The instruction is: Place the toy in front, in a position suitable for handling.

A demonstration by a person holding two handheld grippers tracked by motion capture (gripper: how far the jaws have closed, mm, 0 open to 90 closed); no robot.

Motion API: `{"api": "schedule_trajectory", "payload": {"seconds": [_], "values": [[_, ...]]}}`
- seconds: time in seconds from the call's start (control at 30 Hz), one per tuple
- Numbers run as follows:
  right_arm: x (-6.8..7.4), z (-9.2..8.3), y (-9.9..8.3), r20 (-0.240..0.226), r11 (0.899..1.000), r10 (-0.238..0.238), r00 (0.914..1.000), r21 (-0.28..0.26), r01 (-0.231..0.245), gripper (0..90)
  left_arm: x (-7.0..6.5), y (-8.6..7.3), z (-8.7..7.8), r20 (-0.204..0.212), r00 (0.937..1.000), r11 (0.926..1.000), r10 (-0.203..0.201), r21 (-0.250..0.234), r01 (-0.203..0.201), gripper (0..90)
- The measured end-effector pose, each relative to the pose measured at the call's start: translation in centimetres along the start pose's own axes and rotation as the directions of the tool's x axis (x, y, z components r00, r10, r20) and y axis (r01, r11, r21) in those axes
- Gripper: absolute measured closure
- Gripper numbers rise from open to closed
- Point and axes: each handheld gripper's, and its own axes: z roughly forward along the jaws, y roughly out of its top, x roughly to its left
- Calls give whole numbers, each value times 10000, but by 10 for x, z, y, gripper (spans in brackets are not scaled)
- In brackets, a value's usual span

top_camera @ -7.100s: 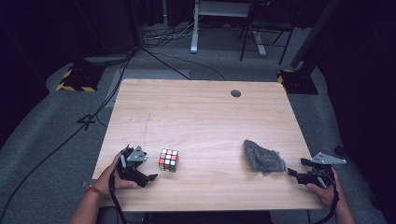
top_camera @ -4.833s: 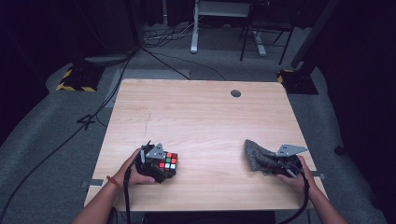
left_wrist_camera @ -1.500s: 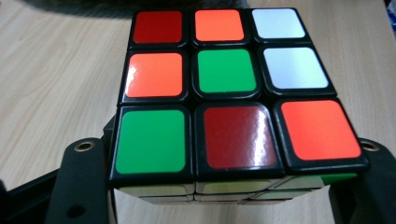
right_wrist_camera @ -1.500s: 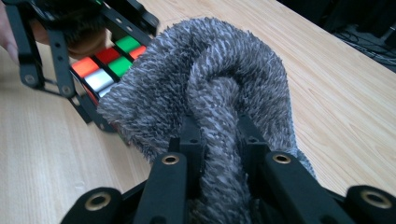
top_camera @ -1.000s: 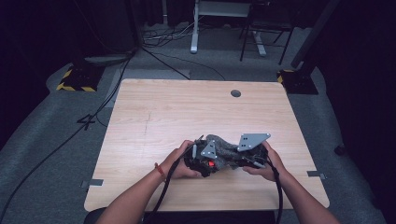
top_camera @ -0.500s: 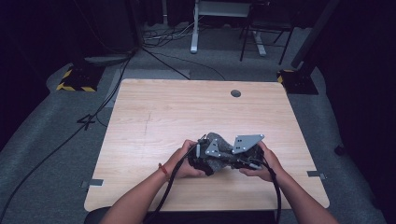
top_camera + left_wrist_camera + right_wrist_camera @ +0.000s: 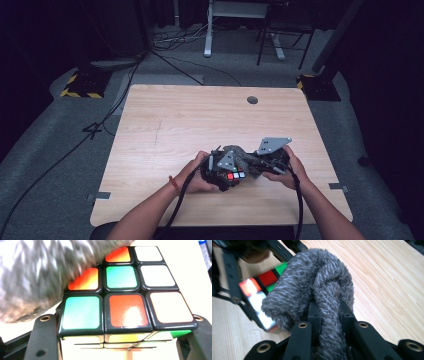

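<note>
Pressing cloth [image 7: 317, 290] against cube [image 7: 125, 307], mid-table [image 7: 165, 120]

No text, brand or label can be read anywhere; only a white mark like the number 4 is painted on the floor [image 7: 60, 150], left of the frame.

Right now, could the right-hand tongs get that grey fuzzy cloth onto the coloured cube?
Probably yes. The right tongs grip the grey cloth, which already overlaps the cube held in the left tongs; nothing stands between them.
</note>
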Motion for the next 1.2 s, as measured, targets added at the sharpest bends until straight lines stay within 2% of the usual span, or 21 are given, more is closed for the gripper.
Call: {"api": "schedule_trajectory", "payload": {"seconds": [0.07, 0.13, 0.2, 0.23, 0.3, 0.43, 0.5, 0.57, 0.6, 0.7, 0.77, 0.83, 0.93, 1.07, 1.1, 1.2], "values": [[-1, -1, -5, -4, 9999, 114, 9999, 56, -114, 769, 0, 0, -7, 78, 10000, 9991, -10, -418, 13, 338], [-2, -2, -10, -157, 9996, 280, 9995, 59, -279, 770, -1, 1, -10, 53, 10000, 9987, 58, -508, -56, 338], [-2, -2, -12, -166, 9996, 254, 9995, 151, -251, 771, 0, 0, -13, -8, 10000, 9977, 72, -669, -73, 338], [-2, -2, -14, -309, 9995, 261, 9992, 174, -256, 771, 0, 0, -14, -23, 10000, 9977, 36, -683, -37, 338], [-3, -3, -18, -747, 9984, 558, 9956, -26, -562, 772, 1, 0, -16, -32, 10000, 9967, -60, -810, 57, 338], [1, -1, -23, -979, 9988, 477, 9940, 173, -462, 772, 4, 1, -24, -150, 9998, 9938, -163, -1106, 145, 338], [5, 1, -25, -1313, 9988, 476, 9902, 181, -456, 773, 6, 0, -25, -284, 9992, 9923, -278, -1211, 242, 338], [8, -1, -24, -1703, 9977, 645, 9833, -101, -672, 774, 8, -2, -25, -229, 9990, 9926, -389, -1159, 360, 338], [8, -3, -23, -1669, 9979, 574, 9843, -206, -617, 773, 9, -2, -24, -173, 9989, 9920, -432, -1192, 408, 338], [7, -8, -21, -1389, 9950, 655, 9881, -653, -752, 773, 8, -2, -23, -166, 9994, 9943, -303, -1025, 285, 338], [5, -13, -18, -990, 9915, 669, 9928, -1047, -772, 773, 4, -1, -18, -73, 9999, 9967, -90, -807, 84, 338], [5, -17, -13, -641, 9860, 634, 9959, -1502, -724, 773, 0, 2, -15, -149, 9998, 9975, 117, -691, -127, 338], [7, -19, -8, -533, 9797, 427, 9977, -1936, -523, 773, 0, 3, -12, -94, 9998, 9976, 150, -681, -156, 338], [12, -22, 0, -692, 9808, -17, 9976, -1947, -118, 773, 5, 2, -7, -179, 9998, 9991, -78, -425, 70, 338], [13, -21, 3, -914, 9821, -90, 9958, -1880, -84, 772, 5, 2, -7, -109, 9999, 9991, -97, -410, 92, 338], [19, -16, 8, -1229, 9861, -327, 9919, -1656, 120, 772, 3, 4, -2, -271, 9996, 9999, 89, -93, -91, 338]]}}
